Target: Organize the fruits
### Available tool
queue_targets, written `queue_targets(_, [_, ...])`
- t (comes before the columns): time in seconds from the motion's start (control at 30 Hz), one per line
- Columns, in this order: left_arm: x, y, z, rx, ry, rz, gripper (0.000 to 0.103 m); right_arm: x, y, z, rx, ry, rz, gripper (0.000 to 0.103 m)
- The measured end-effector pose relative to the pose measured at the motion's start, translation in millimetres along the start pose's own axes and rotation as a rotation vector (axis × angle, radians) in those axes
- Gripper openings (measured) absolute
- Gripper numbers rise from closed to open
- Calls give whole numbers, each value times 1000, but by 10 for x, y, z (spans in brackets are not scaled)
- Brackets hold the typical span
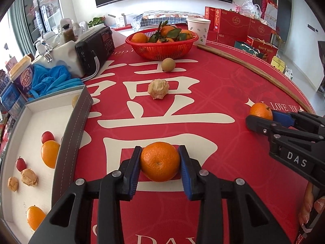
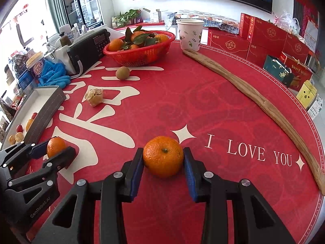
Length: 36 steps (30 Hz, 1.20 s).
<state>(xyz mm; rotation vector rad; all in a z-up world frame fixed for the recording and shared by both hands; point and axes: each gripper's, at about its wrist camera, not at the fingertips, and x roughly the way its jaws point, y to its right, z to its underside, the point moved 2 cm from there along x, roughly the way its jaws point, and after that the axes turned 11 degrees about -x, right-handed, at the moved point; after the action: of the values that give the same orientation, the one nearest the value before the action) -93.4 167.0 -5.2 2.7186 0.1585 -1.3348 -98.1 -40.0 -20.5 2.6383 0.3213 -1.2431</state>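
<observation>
**Both grippers clamp an orange**

The near orange (image 1: 160, 164) sits on the red tablecloth (image 1: 203, 105), pinched by the left gripper (image 1: 160, 167); right of it, a second orange (image 2: 163, 156) is pinched by the right gripper (image 2: 163, 162); the white tray (image 1: 32, 126) of fruit lies left; the red basket (image 1: 160, 47) stands far.

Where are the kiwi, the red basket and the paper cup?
kiwi (image 1: 168, 64), left wrist view, middle of its skin.
red basket (image 1: 162, 50), left wrist view, front wall.
paper cup (image 2: 190, 35), right wrist view, its side.
</observation>
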Motion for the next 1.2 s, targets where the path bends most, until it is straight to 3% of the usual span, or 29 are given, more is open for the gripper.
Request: queue_targets(1.2, [-35,-18,56,-7,-11,17,39,64,-250,-86,-36,2,-19,39])
